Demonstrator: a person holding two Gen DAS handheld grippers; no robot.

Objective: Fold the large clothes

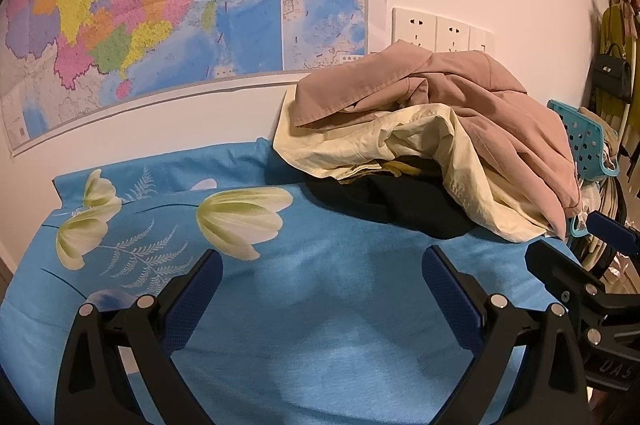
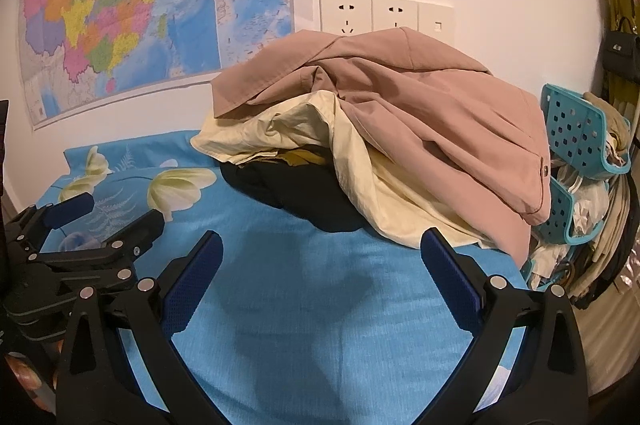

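- Nearest, two handheld grippers side by side above the front part of a bed: left gripper (image 1: 322,279) and right gripper (image 2: 322,265), both with jaws spread wide and holding nothing; black plastic arms, blue textured pads.
- In the right wrist view, left gripper visible low at the left, likewise spread and empty.
- Beneath and ahead, bed sheet (image 2: 304,265): bright blue woven cloth, smooth and flat, printed with pale yellow tulips and white fern sprigs toward the left edge.
- Farther back, toward the bed's far right corner, an unfolded heap of clothes, well apart from both grippers.
- On top of the heap, pink garment (image 2: 400,97): dusty pink, matte, stiffish fabric with a button near its right hem, draped in broad folds.
- Under it, cream garment (image 2: 280,133): thin, crumpled, heavily creased.
- At the bottom, black garment (image 2: 304,193): dark, soft, shapeless against the sheet, with a scrap of mustard cloth just above.
- Off the right edge, teal basket (image 2: 576,129): perforated plastic, stuffed with pale fabrics.
- Behind, white wall with coloured map (image 2: 132,5) and white sockets (image 2: 384,13).
- Judged progress: nothing folded yet; no garment picked, spread or laid flat; whole task apparently left.
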